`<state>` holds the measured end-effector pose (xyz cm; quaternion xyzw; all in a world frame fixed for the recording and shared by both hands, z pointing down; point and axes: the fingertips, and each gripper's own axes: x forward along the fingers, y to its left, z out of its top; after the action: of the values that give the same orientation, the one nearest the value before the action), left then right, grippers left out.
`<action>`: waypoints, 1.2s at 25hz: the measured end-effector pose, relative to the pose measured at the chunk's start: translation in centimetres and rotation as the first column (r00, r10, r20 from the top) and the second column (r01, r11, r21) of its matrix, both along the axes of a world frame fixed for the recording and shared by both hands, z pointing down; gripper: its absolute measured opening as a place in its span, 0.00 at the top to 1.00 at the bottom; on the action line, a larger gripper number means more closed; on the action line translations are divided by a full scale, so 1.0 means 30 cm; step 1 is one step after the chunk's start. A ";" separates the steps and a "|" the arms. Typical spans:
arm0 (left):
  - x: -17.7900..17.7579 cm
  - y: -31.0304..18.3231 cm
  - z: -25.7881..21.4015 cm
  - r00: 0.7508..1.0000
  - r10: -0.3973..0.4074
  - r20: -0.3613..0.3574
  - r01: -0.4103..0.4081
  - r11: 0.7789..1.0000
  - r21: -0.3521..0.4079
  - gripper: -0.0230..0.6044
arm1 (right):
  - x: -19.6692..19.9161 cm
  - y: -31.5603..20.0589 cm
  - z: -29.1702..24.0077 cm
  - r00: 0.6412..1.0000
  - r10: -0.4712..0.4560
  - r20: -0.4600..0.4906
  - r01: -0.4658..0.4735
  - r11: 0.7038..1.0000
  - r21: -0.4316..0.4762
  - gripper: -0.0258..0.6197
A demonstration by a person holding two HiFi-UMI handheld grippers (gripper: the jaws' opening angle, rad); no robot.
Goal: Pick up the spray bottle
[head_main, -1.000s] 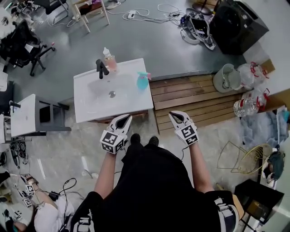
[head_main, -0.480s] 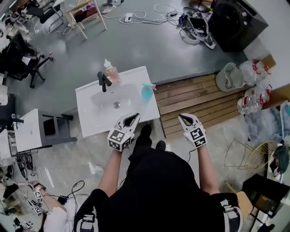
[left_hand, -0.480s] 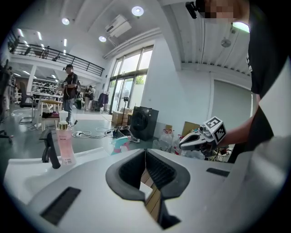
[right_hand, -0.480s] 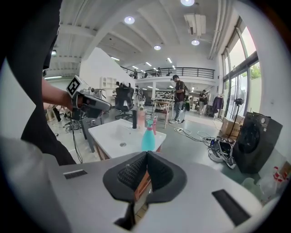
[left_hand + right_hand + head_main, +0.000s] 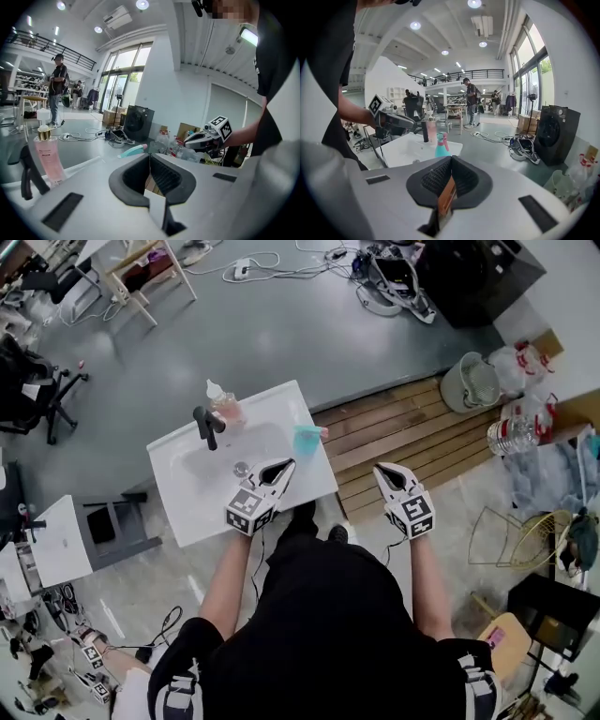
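Note:
The teal spray bottle [image 5: 306, 439] with a pink trigger stands upright on the right rim of the white sink basin [image 5: 187, 502]. It also shows in the left gripper view [image 5: 132, 150] and the right gripper view [image 5: 441, 146]. My left gripper [image 5: 281, 468] is shut and empty, hovering over the basin's front edge a short way left of and nearer than the bottle. My right gripper [image 5: 386, 472] is shut and empty too, off the basin's right side over the wooden decking. Their jaws meet in a line in both gripper views, left gripper [image 5: 149, 160], right gripper [image 5: 451, 165].
A black faucet [image 5: 204, 423] and a pink soap bottle [image 5: 225, 407] stand at the basin's back. Wooden decking [image 5: 403, 427] lies to the right, with water bottles [image 5: 511, 435], a bucket [image 5: 469, 382] and a black washing machine [image 5: 478, 273] beyond. A smaller white basin [image 5: 61, 540] is at left.
Both grippers have moved forward toward the sink. The left one now hangs over the basin's front edge; the right one is level with the basin's right side. Both stay shut.

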<state>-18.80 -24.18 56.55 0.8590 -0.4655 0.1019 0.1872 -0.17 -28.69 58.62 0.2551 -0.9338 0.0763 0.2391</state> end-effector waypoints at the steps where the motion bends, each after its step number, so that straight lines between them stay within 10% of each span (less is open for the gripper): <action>1: -0.012 -0.017 0.010 1.000 0.018 -0.001 -0.018 1.000 -0.004 0.92 | -0.008 -0.012 0.006 1.000 0.010 -0.004 -0.010 1.000 -0.004 0.93; 20: -0.090 -0.169 0.101 0.943 0.332 0.002 -0.330 0.938 0.104 0.92 | -0.110 -0.108 0.040 0.988 0.157 -0.005 -0.157 0.988 0.008 0.93; 30: -0.068 -0.246 0.140 0.927 0.375 0.009 -0.373 0.921 0.116 0.57 | -0.057 -0.073 0.097 0.980 0.189 -0.055 -0.190 0.982 -0.009 0.93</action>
<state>-20.84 -31.57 60.76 0.9421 -0.2970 0.1028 0.1173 -1.87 -30.89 61.52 0.3432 -0.8978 0.0986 0.2576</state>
